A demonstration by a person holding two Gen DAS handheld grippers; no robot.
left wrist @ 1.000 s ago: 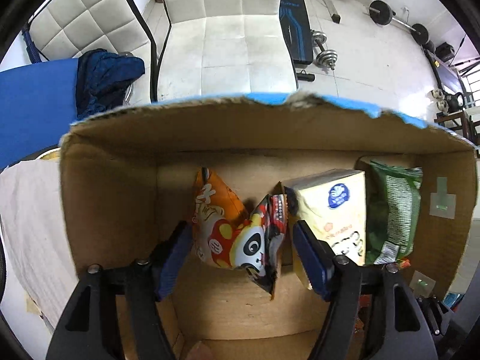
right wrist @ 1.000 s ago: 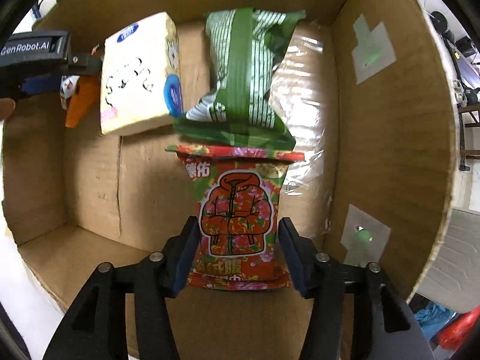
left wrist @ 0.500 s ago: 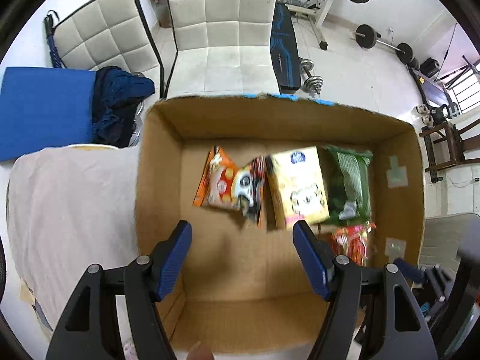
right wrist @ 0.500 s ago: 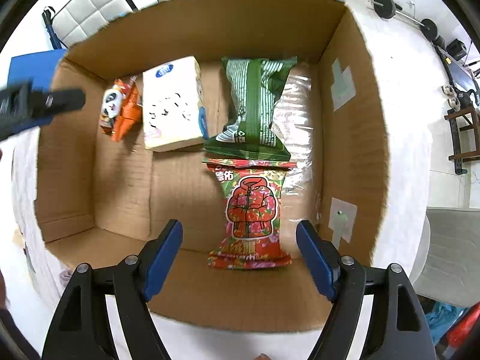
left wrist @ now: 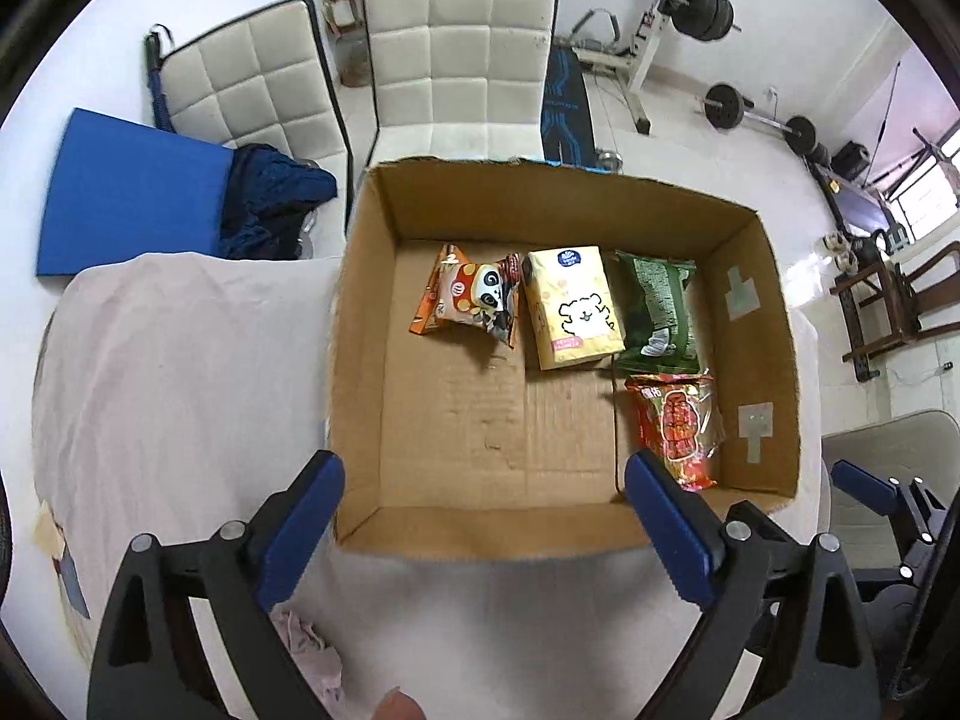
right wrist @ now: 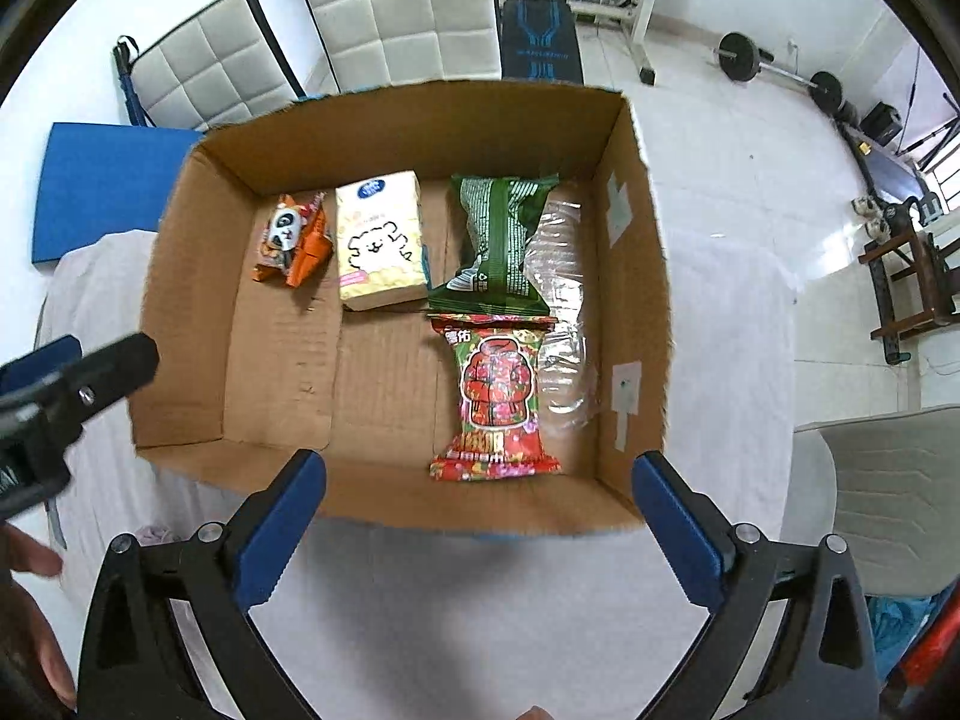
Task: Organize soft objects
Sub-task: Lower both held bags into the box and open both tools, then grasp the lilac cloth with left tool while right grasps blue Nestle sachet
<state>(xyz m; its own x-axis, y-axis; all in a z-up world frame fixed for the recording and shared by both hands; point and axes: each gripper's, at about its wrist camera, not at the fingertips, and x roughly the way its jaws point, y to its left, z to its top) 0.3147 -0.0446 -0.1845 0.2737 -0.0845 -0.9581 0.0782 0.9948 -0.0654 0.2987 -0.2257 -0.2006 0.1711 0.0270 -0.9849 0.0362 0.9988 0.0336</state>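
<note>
An open cardboard box (left wrist: 360, 360) (right wrist: 630, 300) stands on a table with a pale cloth. Along its far side lie an orange panda snack bag (left wrist: 474, 300) (right wrist: 291, 240), a yellow tissue pack (left wrist: 573, 315) (right wrist: 378, 246) and a green packet (left wrist: 660, 312) (right wrist: 501, 240). A red snack bag (left wrist: 678, 429) (right wrist: 495, 396) lies in front of the green one, beside a clear plastic bag (right wrist: 561, 312). My left gripper (left wrist: 483, 492) hangs above the box's near wall, jaws opening, nothing between them. My right gripper (right wrist: 480, 486) is high above the near wall, jaws opening and empty.
A crumpled pinkish cloth (left wrist: 306, 654) lies on the tablecloth near the left gripper. White padded chairs (left wrist: 456, 60), a blue mat (left wrist: 132, 192) with dark blue clothing (left wrist: 270, 204), and gym weights (left wrist: 756, 114) stand beyond the table. A grey chair (right wrist: 882, 492) is at the right.
Both grippers let go of their bags, the panda bag and the red bag, opened wide and rose out of the box. The bags now lie on the box floor.
</note>
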